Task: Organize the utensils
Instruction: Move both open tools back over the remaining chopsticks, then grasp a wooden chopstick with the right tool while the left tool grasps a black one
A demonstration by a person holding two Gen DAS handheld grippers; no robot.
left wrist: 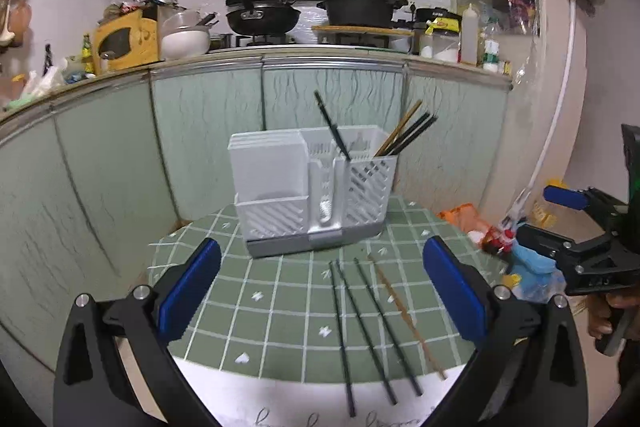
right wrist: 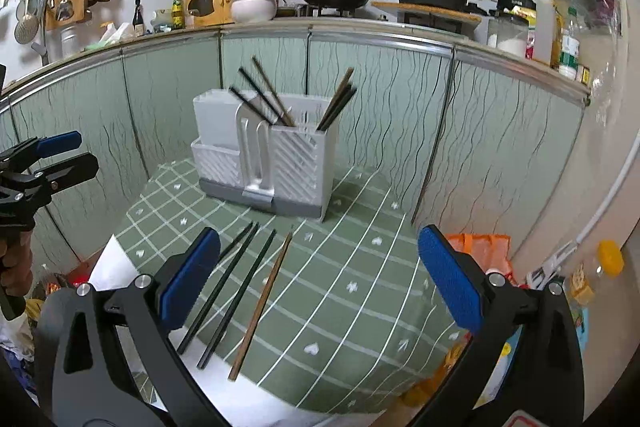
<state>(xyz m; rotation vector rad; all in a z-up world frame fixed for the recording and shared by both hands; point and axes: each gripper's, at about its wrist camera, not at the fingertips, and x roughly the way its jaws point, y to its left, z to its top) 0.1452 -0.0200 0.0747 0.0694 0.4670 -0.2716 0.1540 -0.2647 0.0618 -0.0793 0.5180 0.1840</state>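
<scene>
A white slotted utensil holder (left wrist: 312, 187) stands at the back of a small table with a green checked cloth (left wrist: 280, 307); it also shows in the right wrist view (right wrist: 268, 155). Several chopsticks (right wrist: 276, 103) stand in its basket. On the cloth lie three dark chopsticks (left wrist: 368, 327) and one wooden chopstick (left wrist: 404, 315), seen in the right wrist view too (right wrist: 224, 295) (right wrist: 260, 307). My left gripper (left wrist: 320, 291) is open and empty above the cloth. My right gripper (right wrist: 318, 279) is open and empty, just right of the loose chopsticks.
Green cabinet doors (left wrist: 200, 131) rise right behind the table, under a cluttered counter with pans (left wrist: 264, 15). Bags and bottles (right wrist: 480, 251) lie on the floor to the right. The right gripper shows at the right edge in the left wrist view (left wrist: 580, 227).
</scene>
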